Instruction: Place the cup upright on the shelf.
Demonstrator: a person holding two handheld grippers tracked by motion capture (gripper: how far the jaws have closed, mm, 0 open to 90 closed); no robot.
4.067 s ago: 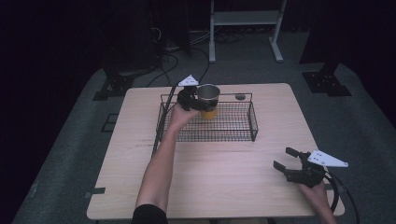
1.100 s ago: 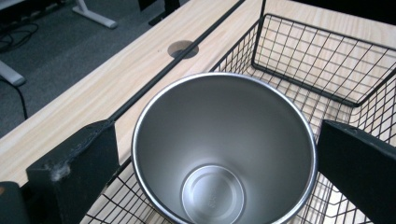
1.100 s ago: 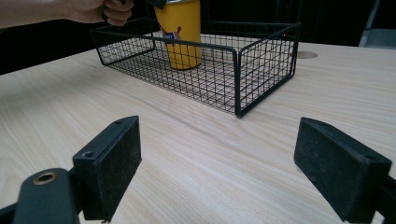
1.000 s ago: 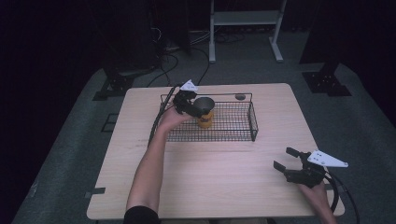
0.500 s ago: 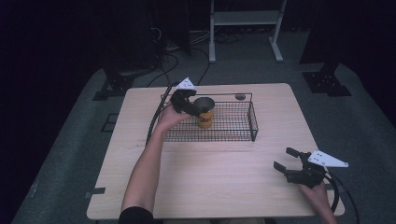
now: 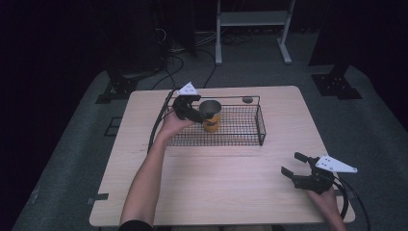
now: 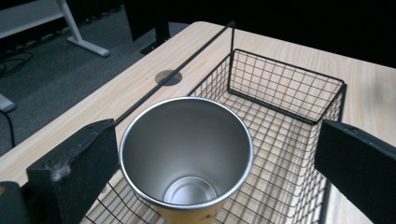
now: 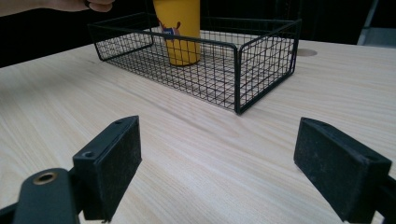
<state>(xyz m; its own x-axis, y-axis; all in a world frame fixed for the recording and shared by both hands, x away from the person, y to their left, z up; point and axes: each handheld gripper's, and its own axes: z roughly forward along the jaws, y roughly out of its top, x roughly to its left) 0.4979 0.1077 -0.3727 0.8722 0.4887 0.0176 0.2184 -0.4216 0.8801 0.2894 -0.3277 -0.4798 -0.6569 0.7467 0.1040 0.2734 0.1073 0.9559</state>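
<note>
A yellow cup with a steel inside stands upright in the left half of a black wire basket at the back of the table. My left gripper is at the cup's left, open. In the left gripper view the cup sits between the wide-set jaws of the left gripper, the left jaw close to its rim, the right jaw well off. My right gripper stands open and empty near the front right corner. The right gripper view looks past the open right gripper at the cup in the basket.
The wooden table has a round cable hole just behind the basket. The basket's right half holds nothing. A white metal stand and cables lie on the floor beyond the table.
The cup came down from the basket's back rim to its floor. The left gripper has eased back to the left. The right gripper has not moved.
</note>
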